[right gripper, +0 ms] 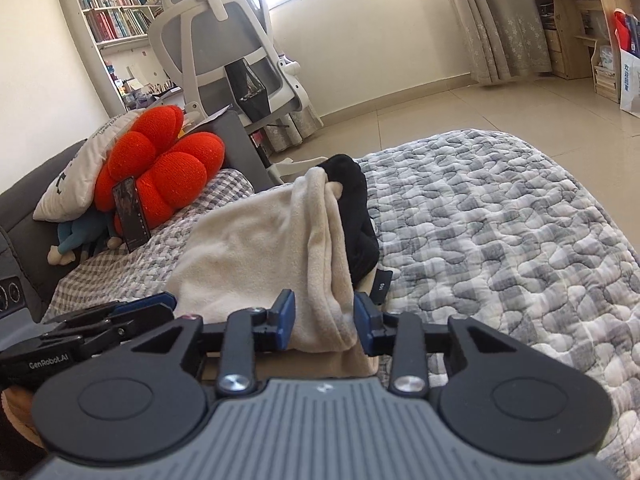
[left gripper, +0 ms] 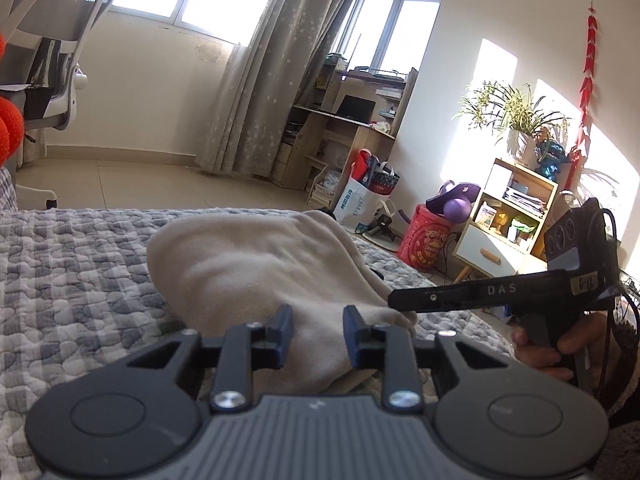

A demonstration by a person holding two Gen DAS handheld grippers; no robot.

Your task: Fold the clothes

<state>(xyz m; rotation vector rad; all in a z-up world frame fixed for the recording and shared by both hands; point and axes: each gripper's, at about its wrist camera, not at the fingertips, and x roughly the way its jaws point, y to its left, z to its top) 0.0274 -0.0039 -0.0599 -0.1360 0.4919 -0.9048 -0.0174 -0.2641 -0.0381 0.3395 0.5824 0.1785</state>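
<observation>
- Beige garment lies bunched on the bed, over the grey patchwork quilt, w/ a black garment tucked against its far right side in the right wrist view.
- Right tool: jaws narrowed, blue pads on either side of a thick folded edge of the beige cloth; the fold fills the gap btw them & pads look to press on it, so it's gripped.
- Left tool: jaws partly closed, beige garment passes btw the two dark fingers; cloth sits in the gap but can't tell for sure if the pads pinch it or just straddle it.
- In the left wrist view the right tool comes in from the right, its tip at the near right edge of the beige cloth; a hand holds its grip.
- In the right wrist view the left tool shows at lower left, tip against the near left edge of the cloth.
- Both tools are at the near edge of the garment, close together, left & right of it.
- Small black tag shows at the bottom of the black garment, just beside the right tool's right finger.
- Bkgd: red flower cushion & white pillow at the head of the bed, white office chair behind, bookshelf on the wall, curtain, plant on a small cabinet.
</observation>
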